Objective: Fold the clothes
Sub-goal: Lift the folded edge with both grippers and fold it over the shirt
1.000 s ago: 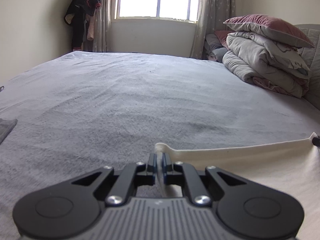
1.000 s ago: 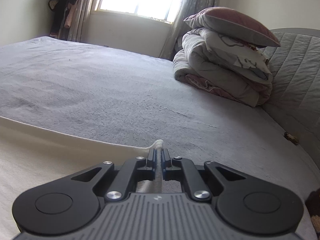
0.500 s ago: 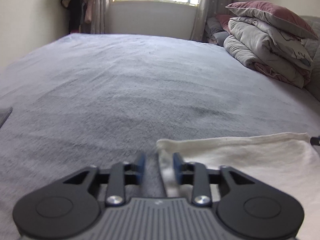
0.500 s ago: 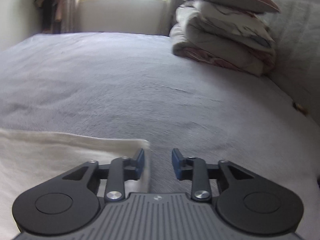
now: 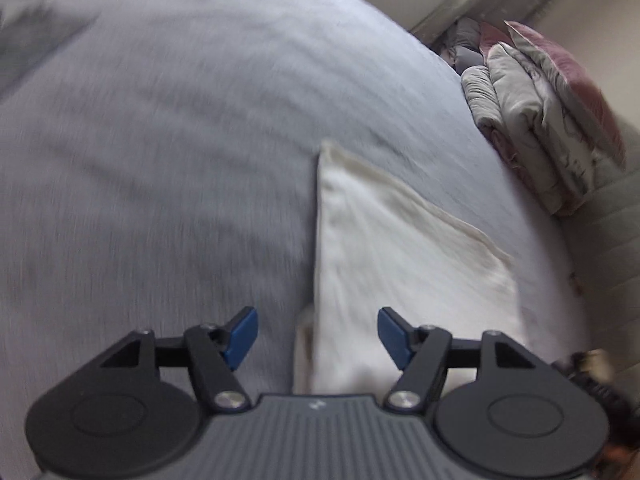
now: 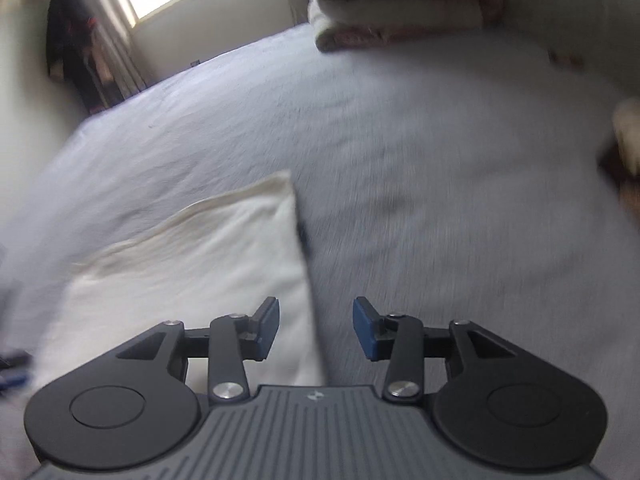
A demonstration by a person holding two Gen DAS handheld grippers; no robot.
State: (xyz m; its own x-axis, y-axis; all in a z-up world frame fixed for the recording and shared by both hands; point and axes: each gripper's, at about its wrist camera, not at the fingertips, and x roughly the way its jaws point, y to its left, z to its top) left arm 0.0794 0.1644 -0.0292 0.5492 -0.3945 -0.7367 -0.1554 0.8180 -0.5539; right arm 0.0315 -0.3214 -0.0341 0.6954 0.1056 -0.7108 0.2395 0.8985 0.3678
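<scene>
left hand-held gripper (image 5: 318,338) jaws opening, wide, nothing pinched; cream garment (image 5: 392,264) edge lies below gap. right hand-held gripper (image 6: 316,330) opening too, empty, garment's right edge under it. garment flat, folded, on grey bed (image 5: 160,140). risk: pad snagging loose edge, undoing fold. far: stacked bedding (image 5: 536,120), clear.

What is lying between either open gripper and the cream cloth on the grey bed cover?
Nothing visible. The left gripper and right gripper, jaws opening and holding nothing, each sit over an edge of the flat cream cloth. Only bare grey bed cover surrounds it.
</scene>
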